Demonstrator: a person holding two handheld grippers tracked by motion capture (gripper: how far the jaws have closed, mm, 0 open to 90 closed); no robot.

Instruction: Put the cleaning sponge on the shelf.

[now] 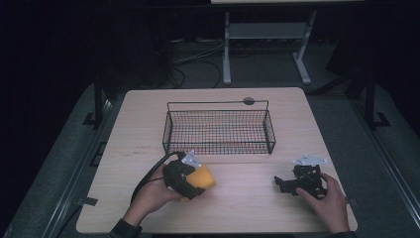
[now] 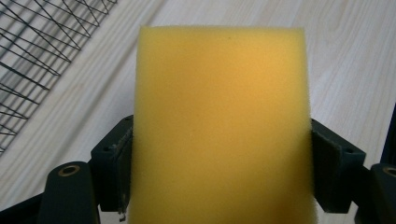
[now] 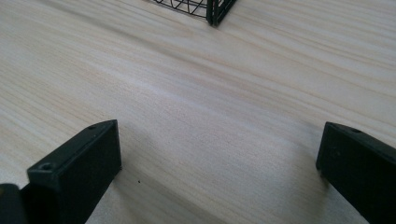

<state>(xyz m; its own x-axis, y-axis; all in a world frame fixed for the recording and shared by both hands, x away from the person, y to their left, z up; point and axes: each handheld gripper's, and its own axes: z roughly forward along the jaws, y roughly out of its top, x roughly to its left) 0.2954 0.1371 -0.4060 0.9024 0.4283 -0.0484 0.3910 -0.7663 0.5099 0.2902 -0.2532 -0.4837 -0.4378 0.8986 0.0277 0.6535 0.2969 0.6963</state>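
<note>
A yellow sponge (image 1: 203,178) is held at the front left of the table (image 1: 148,114), with my left gripper (image 1: 194,184) shut on it. In the left gripper view the sponge (image 2: 219,121) stands between the two black jaws, which press its sides. A black wire basket (image 1: 218,129) stands empty in the middle of the table, just beyond the sponge; its mesh (image 2: 32,51) shows at the upper left of the left gripper view. My right gripper (image 1: 281,183) rests low over the table at the front right, open, with bare wood between its jaws (image 3: 219,154).
A corner of the wire basket (image 3: 210,9) shows at the top of the right gripper view. A small dark round spot (image 1: 248,101) lies at the table's far edge behind the basket. Beyond the table stand a white frame (image 1: 262,34) and cables on a dark floor.
</note>
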